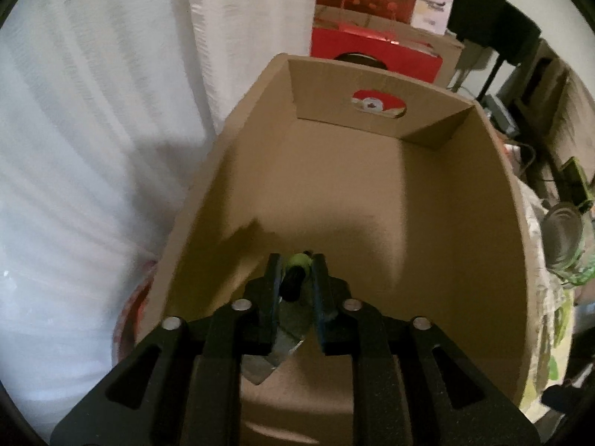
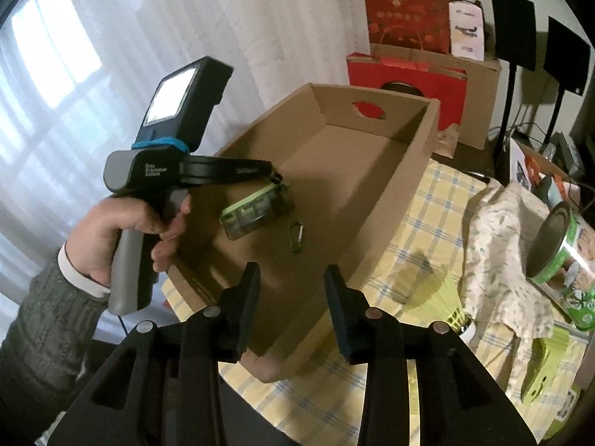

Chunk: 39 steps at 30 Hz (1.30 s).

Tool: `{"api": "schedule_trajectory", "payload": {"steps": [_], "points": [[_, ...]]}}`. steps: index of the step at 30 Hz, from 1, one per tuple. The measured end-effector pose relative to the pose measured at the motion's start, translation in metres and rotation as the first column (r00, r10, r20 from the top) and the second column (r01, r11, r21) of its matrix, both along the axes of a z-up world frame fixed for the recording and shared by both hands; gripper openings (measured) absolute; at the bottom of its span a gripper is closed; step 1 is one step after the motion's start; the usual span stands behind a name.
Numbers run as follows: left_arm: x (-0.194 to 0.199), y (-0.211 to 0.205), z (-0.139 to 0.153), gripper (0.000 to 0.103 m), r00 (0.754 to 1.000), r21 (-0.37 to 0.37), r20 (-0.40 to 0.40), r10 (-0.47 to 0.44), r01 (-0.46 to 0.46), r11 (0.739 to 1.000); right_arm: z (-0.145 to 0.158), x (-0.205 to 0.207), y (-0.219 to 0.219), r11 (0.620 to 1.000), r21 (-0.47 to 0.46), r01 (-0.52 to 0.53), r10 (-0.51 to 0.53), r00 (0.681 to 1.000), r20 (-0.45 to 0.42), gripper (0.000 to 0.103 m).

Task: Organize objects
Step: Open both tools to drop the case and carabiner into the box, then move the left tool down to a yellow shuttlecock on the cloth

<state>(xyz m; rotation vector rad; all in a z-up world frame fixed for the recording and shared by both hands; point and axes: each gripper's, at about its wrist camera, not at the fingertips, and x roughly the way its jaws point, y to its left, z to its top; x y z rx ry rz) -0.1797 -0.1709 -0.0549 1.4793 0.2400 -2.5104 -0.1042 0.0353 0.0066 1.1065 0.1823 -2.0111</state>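
A white curtain [image 2: 260, 18] hangs behind the tabletop [image 2: 438, 200], which wears a yellow checked cloth. On it sits a long open cardboard box [image 2: 401, 171] with a hand-hole in its far wall, the biggest of the things here. To its right lie a crumpled patterned cloth [image 2: 494, 260], a green-labelled tin can [image 2: 565, 271] on its side, and a yellow-green shuttlecock [image 2: 442, 297].

A hand [image 2: 111, 234] in a grey knitted sleeve holds the left gripper [image 1: 296, 264] over the near end of the box. Its fingers are slightly parted around a small clear case with a green rim [image 2: 249, 210]; whether they still press on it is hard to tell in the blur. A little green carabiner [image 2: 296, 238] lies on the box floor just beside the case.

The right gripper [image 2: 292, 275] hovers at the near box edge, fingers apart with nothing between them.
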Motion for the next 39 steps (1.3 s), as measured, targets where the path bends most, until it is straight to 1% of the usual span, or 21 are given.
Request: {"api": "schedule_trajectory", "payload": {"steps": [1, 3, 7, 9, 11, 12, 14, 19, 23, 24, 25, 26, 30, 31, 33, 35, 36, 37, 39], "points": [[0.002, -0.001, 0.002, 0.038, 1.000, -0.006, -0.006, 0.009, -0.009, 1.000, 0.000, 0.000, 0.002, 1.000, -0.001, 0.005, -0.005, 1.000, -0.001, 0.038], [0.007, -0.002, 0.006, 0.047, 0.999, -0.003, -0.032, 0.013, -0.013, 1.000, 0.001, -0.001, 0.007, 1.000, -0.004, 0.015, -0.015, 1.000, -0.002, 0.040], [0.020, 0.001, 0.018, 0.052, 0.998, -0.011, -0.071, 0.002, -0.003, 1.000, 0.004, -0.002, 0.021, 0.999, -0.006, 0.046, -0.046, 0.999, -0.015, 0.044], [0.026, 0.007, 0.025, 0.054, 0.995, -0.012, -0.093, -0.020, 0.019, 1.000, 0.005, -0.004, 0.030, 0.998, -0.008, 0.070, -0.070, 0.997, -0.021, 0.050], [0.034, 0.013, 0.033, 0.059, 0.992, -0.015, -0.119, -0.044, 0.042, 0.999, 0.006, -0.006, 0.039, 0.995, -0.007, 0.098, -0.098, 0.995, -0.020, 0.055], [0.038, 0.017, 0.037, 0.062, 0.990, -0.012, -0.133, -0.054, 0.053, 0.999, 0.006, -0.008, 0.044, 0.994, -0.003, 0.112, -0.112, 0.993, -0.022, 0.060], [0.043, 0.023, 0.042, 0.066, 0.986, 0.008, -0.152, -0.068, 0.070, 0.998, 0.007, -0.011, 0.055, 0.990, 0.004, 0.140, -0.140, 0.990, -0.031, 0.064], [0.054, 0.040, 0.057, 0.076, 0.974, 0.075, -0.199, -0.103, 0.120, 0.990, 0.008, -0.016, 0.089, 0.978, 0.016, 0.206, -0.205, 0.977, -0.054, 0.065], [0.060, 0.059, 0.064, 0.078, 0.958, 0.089, -0.240, -0.156, 0.182, 0.979, 0.011, -0.017, 0.118, 0.964, 0.012, 0.265, -0.263, 0.963, -0.059, 0.066], [0.062, 0.064, 0.066, 0.081, 0.954, 0.089, -0.247, -0.169, 0.196, 0.976, 0.012, -0.018, 0.127, 0.960, 0.009, 0.281, -0.280, 0.958, -0.058, 0.066], [0.064, 0.067, 0.068, 0.085, 0.951, 0.087, -0.253, -0.177, 0.204, 0.975, 0.013, -0.018, 0.132, 0.957, 0.007, 0.291, -0.290, 0.955, -0.059, 0.066], [0.065, 0.072, 0.070, 0.086, 0.948, 0.081, -0.261, -0.183, 0.210, 0.974, 0.014, -0.018, 0.138, 0.953, 0.006, 0.302, -0.301, 0.952, -0.060, 0.066], [0.073, 0.089, 0.077, 0.088, 0.935, 0.074, -0.287, -0.205, 0.235, 0.969, 0.016, -0.016, 0.160, 0.941, 0.008, 0.340, -0.338, 0.938, -0.070, 0.067], [0.075, 0.092, 0.079, 0.091, 0.933, 0.075, -0.291, -0.210, 0.241, 0.967, 0.016, -0.016, 0.164, 0.938, 0.008, 0.347, -0.346, 0.936, -0.072, 0.067], [0.078, 0.100, 0.083, 0.095, 0.928, 0.067, -0.297, -0.224, 0.255, 0.965, 0.016, -0.015, 0.172, 0.931, 0.010, 0.364, -0.363, 0.929, -0.074, 0.068], [0.082, 0.111, 0.086, 0.098, 0.922, 0.026, -0.299, -0.246, 0.266, 0.964, 0.015, -0.015, 0.180, 0.925, 0.014, 0.379, -0.377, 0.923, -0.077, 0.069], [0.084, 0.116, 0.087, 0.102, 0.920, 0.001, -0.297, -0.256, 0.269, 0.963, 0.014, -0.015, 0.184, 0.922, 0.016, 0.386, -0.384, 0.920, -0.077, 0.069], [0.086, 0.122, 0.088, 0.103, 0.917, -0.018, -0.294, -0.269, 0.276, 0.961, 0.014, -0.015, 0.186, 0.920, 0.016, 0.391, -0.388, 0.918, -0.076, 0.069], [0.089, 0.131, 0.088, 0.103, 0.913, -0.022, -0.286, -0.292, 0.298, 0.954, 0.012, -0.015, 0.191, 0.919, 0.020, 0.394, -0.392, 0.917, -0.075, 0.069]]}}
